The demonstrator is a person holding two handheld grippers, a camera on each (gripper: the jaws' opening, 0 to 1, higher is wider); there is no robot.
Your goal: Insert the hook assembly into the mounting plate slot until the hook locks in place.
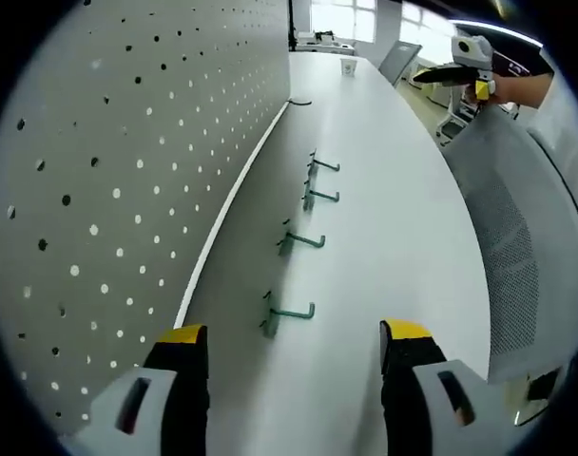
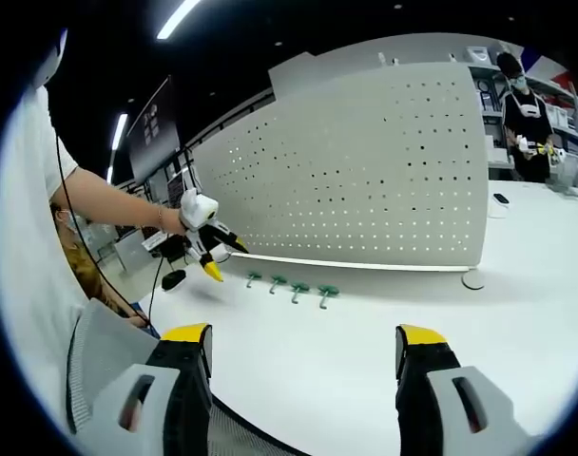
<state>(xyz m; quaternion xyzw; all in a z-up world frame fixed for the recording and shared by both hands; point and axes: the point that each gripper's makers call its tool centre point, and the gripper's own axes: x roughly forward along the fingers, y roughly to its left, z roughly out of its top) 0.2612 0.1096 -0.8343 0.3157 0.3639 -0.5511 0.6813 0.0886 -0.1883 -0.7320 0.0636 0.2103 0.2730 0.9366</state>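
- Count: four green hooks lie in a row on the white table (image 1: 394, 190). In the left gripper view they run from lower centre to upper centre: first hook (image 1: 287, 313), second hook (image 1: 300, 239), third hook (image 1: 319, 197), fourth hook (image 1: 321, 165).
- Count: one perforated panel (image 1: 127, 171) stands upright along the table, filling the left of the left gripper view and the upper centre of the right gripper view.
- Count: one small cup (image 1: 348, 66) stands far off at the top centre of the left gripper view.
- Materials: the hooks look like thin bent wire, green, each with a short upturned tip. The panel is pale grey, flat and matte, with round holes in regular rows. The table top is smooth and plain.
- My left gripper (image 1: 294, 334) is at the bottom of its own view, yellow-tipped fingers spread wide and holding nothing. The first hook lies on the table just ahead of the gap between them, nearer the left finger, not touching either.
- In the right gripper view the left gripper appears at left centre, just left of the hook row.
- My right gripper (image 2: 303, 337) is at the bottom of its own view, fingers wide apart and empty. The hooks lie well ahead of it, at the foot of the panel.
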